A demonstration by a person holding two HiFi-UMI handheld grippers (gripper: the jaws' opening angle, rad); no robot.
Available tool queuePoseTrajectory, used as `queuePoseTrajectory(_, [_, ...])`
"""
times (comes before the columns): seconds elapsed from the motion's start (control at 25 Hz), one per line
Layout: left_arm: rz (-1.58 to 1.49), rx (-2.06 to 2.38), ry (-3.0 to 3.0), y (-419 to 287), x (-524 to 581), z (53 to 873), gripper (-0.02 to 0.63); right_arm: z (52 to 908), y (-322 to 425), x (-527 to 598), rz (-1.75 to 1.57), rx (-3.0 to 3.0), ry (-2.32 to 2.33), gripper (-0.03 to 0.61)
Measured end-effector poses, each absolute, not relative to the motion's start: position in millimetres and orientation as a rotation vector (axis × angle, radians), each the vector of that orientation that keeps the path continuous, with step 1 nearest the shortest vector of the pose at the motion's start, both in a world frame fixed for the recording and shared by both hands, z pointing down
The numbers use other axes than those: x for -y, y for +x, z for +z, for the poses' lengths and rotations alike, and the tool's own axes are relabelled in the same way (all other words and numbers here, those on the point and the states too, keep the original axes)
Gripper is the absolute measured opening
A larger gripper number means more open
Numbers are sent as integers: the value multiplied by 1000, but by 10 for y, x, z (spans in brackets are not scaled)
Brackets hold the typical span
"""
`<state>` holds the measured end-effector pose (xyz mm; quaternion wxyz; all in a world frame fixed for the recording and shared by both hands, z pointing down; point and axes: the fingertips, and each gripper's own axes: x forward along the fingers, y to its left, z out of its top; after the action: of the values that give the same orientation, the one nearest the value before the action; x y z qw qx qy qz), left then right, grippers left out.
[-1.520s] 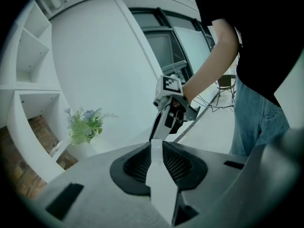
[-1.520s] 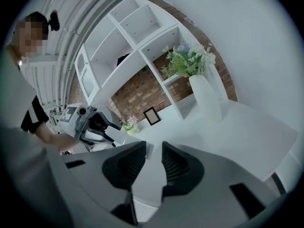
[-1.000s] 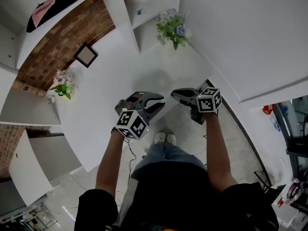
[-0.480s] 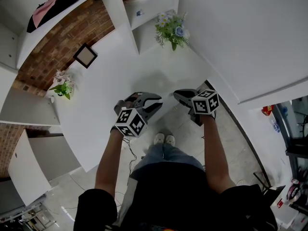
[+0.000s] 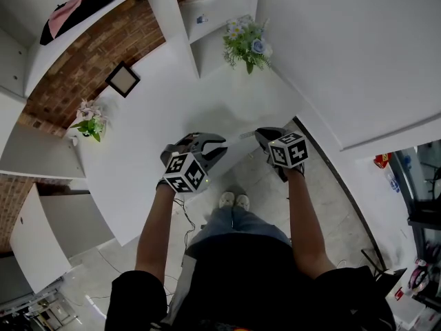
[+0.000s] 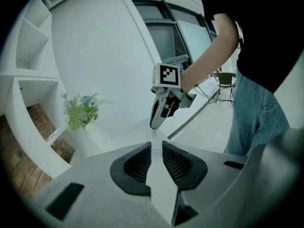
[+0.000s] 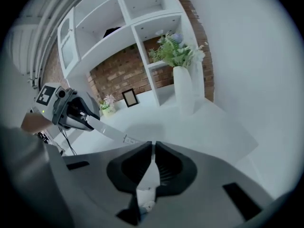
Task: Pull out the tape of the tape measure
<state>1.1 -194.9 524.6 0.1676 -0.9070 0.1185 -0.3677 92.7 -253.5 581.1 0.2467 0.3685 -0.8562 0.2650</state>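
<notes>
A white tape (image 5: 242, 136) runs in a short span between my two grippers, over the near edge of the white table (image 5: 158, 88). My left gripper (image 5: 222, 143) is shut on the tape measure. In the left gripper view the tape (image 6: 159, 179) lies pinched between its pads and leads to the right gripper (image 6: 154, 125). My right gripper (image 5: 260, 134) is shut on the tape, and its jaws have just been closing a little on it. In the right gripper view the tape (image 7: 111, 132) stretches from the left gripper (image 7: 90, 120) into the right jaws. The case is hidden.
A white vase of flowers (image 5: 246, 41) stands at the table's far corner by white shelves (image 5: 207, 12). A small picture frame (image 5: 122, 78) and a pink flower pot (image 5: 89, 121) sit at the left. The person's legs and feet (image 5: 234, 200) are below the table edge.
Both grippers have sunk a little. The right one has swung round and drawn away from the left, and a short stretch of tape now shows between them.
</notes>
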Motion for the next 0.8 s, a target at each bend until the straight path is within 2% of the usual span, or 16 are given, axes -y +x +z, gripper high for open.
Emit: queuePoseTrajectory(0.8, [-1111,-396,-2668,-423,2007,5454,75,5964,1602,2642,711,2120,1286,21])
